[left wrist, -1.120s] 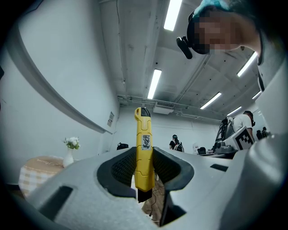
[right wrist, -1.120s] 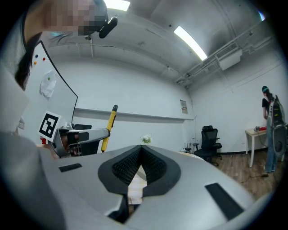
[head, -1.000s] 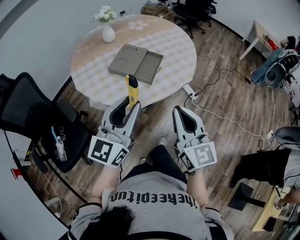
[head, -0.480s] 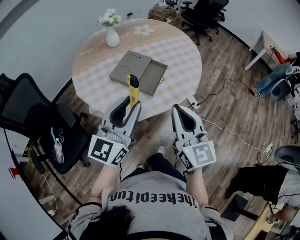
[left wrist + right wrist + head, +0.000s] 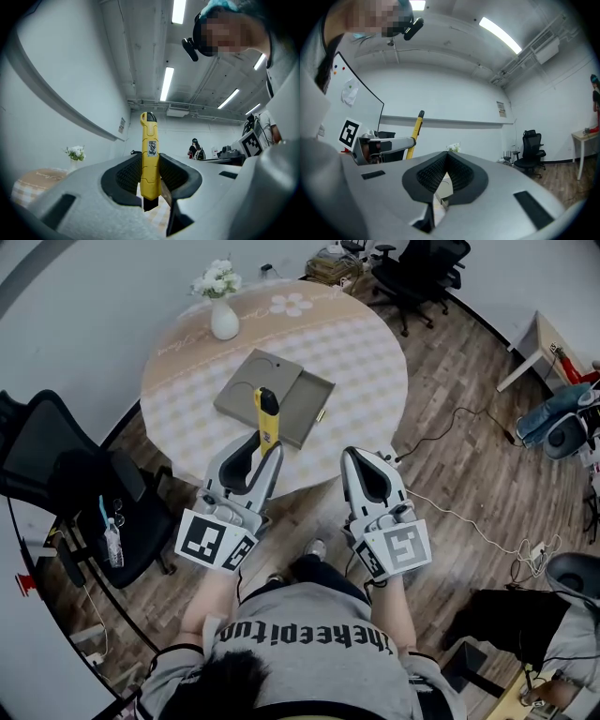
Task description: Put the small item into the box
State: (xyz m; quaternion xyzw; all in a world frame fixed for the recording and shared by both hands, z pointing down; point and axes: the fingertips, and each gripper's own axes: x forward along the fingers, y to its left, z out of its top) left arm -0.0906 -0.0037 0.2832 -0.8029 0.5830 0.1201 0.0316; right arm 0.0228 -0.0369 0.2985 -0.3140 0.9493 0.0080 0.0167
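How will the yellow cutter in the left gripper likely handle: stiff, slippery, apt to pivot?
The cutter looks like rigid plastic, so it probably won't bend. The left gripper clamps only its lower end, with most of the body sticking out, so it might pivot if bumped. Its smooth shell may slide against the jaws.

Left gripper [image 5: 263,442] clasps a yellow knife [image 5: 265,416] upright over the desk's [image 5: 361,343] near edge — the open box [image 5: 253,381] lies mid-desk.

Your knife [image 5: 266,418] is yellow with a black tip; the box [image 5: 258,381] is taupe, the table [image 5: 366,343] cream-checked, the far vase [image 5: 224,322] white.
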